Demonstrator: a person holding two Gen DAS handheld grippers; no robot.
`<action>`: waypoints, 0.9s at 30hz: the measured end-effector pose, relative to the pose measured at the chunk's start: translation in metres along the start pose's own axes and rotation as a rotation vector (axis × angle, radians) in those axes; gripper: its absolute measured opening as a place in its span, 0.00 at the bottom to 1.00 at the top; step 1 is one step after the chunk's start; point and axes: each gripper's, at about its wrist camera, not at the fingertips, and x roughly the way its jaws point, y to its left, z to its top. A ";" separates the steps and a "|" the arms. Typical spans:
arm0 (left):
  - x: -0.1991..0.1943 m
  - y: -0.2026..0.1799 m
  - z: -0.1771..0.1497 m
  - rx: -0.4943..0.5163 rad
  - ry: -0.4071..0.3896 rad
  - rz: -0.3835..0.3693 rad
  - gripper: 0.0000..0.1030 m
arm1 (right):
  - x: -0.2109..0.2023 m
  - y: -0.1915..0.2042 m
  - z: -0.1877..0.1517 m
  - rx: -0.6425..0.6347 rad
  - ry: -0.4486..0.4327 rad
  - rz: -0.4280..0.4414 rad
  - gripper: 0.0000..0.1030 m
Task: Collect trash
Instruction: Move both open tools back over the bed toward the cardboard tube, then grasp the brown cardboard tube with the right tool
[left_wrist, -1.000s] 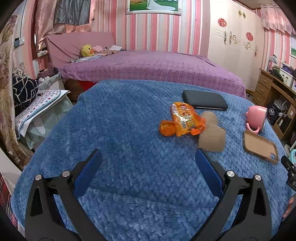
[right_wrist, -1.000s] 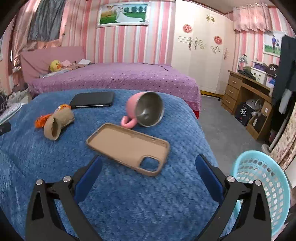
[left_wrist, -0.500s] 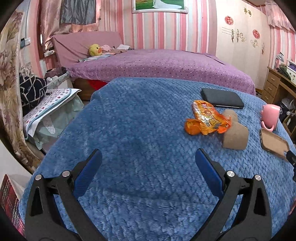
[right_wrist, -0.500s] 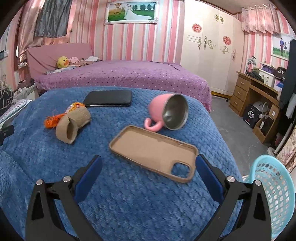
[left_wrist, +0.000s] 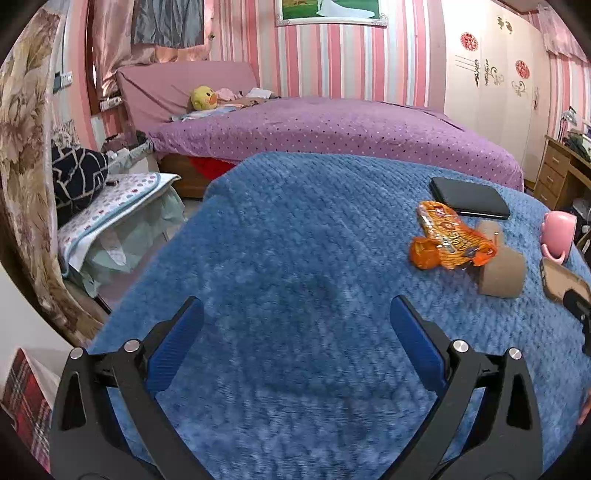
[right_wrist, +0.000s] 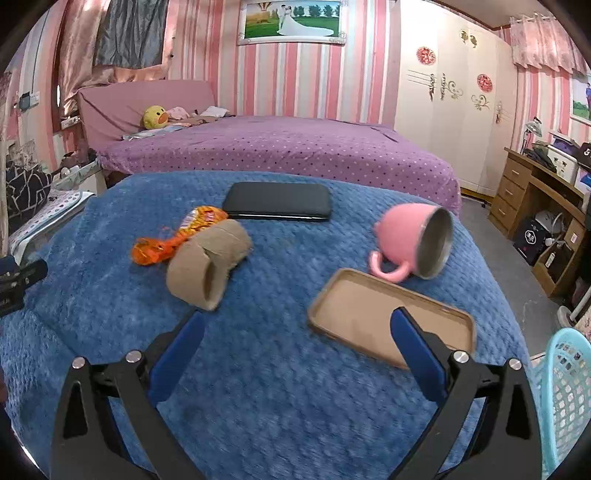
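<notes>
An orange snack wrapper lies crumpled on the blue blanket, touching a brown cardboard tube lying on its side. My left gripper is open over bare blanket, well to the left of both. My right gripper is open too, hovering low with the tube just beyond its left finger and a tan phone case behind its right finger. A light blue mesh basket stands off the blanket's right edge.
A black phone lies at the back of the blanket and a pink mug lies tipped on its side. A purple bed stands behind, a wooden desk at the right, and bedding on a low bench at the left.
Both grippers have swung left: in the left wrist view the wrapper and tube slid rightward, in the right wrist view the tube and case moved toward centre. Both stay open.
</notes>
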 end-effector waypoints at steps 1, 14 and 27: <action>0.000 0.003 0.000 0.006 -0.003 0.006 0.95 | 0.001 0.002 0.001 0.006 0.001 0.006 0.95; 0.018 0.045 -0.002 -0.062 0.029 0.048 0.95 | 0.028 0.052 0.004 -0.057 0.033 0.052 0.95; 0.034 0.038 0.000 -0.070 0.049 0.091 0.95 | 0.041 0.055 0.008 -0.062 0.069 0.078 0.95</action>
